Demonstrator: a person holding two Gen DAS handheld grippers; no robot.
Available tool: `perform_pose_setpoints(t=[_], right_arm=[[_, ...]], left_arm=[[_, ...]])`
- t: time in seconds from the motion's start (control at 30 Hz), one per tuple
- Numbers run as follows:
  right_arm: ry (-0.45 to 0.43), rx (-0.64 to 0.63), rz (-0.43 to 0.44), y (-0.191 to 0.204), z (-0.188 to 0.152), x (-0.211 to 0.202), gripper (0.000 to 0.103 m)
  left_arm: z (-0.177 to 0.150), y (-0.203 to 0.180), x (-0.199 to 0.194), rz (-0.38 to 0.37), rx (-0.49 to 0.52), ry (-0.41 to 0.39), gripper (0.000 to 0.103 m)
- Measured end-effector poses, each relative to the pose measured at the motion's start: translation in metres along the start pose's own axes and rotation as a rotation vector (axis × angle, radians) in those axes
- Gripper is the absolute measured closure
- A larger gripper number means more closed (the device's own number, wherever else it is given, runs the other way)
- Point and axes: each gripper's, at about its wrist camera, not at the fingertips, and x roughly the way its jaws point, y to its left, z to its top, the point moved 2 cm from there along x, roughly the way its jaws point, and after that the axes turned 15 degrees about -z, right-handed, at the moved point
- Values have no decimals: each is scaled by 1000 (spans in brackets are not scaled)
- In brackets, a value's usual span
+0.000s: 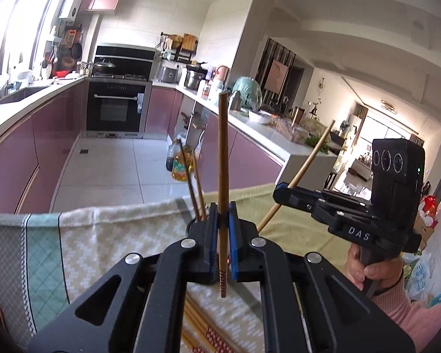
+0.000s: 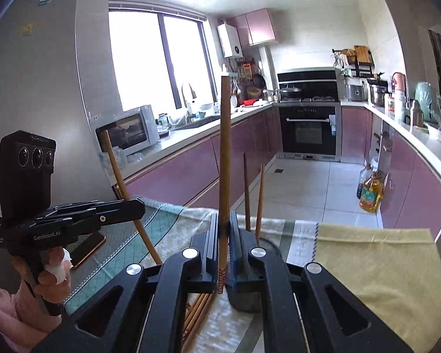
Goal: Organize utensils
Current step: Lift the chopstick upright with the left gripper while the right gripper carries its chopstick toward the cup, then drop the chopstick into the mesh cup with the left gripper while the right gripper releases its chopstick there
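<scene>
Each gripper clamps one wooden chopstick. In the left wrist view the left gripper (image 1: 222, 220) has its two fingers pressed together on a dark brown chopstick (image 1: 222, 158) that stands nearly upright, its red-patterned end hanging just below the pads. The right gripper (image 1: 282, 192) shows at the right of that view, its fingers closed on a paler chopstick (image 1: 308, 158) that leans away to the right. A hand (image 1: 364, 267) in a pink sleeve (image 1: 411, 314) grips its handle from below.

In the right wrist view the right gripper (image 2: 224, 226) holds its chopstick (image 2: 225, 153) upright between closed fingers, and the left gripper (image 2: 138, 206) sits at the left with its chopstick (image 2: 123, 188) tilted, a hand (image 2: 53, 276) wrapped round the handle.

Two more chopsticks (image 2: 252, 194) stand in a dark holder (image 2: 267, 244) just beyond the fingertips, on the far side. A loose bundle of chopsticks (image 2: 198, 311) lies on the cloth under the near gripper body; the count there cannot be told. The table is covered by a patterned green-and-white cloth (image 2: 173, 232) and one plain yellow cloth (image 2: 376, 267) to the right. A phone (image 2: 89, 248) lies near the left edge.

Both grippers are raised above the cloth, side by side and pointing slightly downward.
</scene>
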Motion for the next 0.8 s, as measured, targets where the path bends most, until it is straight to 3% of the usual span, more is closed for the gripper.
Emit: perform_pose_setpoints(t=[0.33, 0.5, 0.8], right_arm=[[-25, 9, -45, -13, 19, 18, 97], [65, 3, -43, -13, 6, 45, 97], [255, -41, -39, -5, -20, 88, 97]], left_arm=[[35, -5, 30, 52, 51, -43, 96], [26, 4, 58, 84, 42, 39, 96], [-10, 31, 103, 73, 1, 226, 96]])
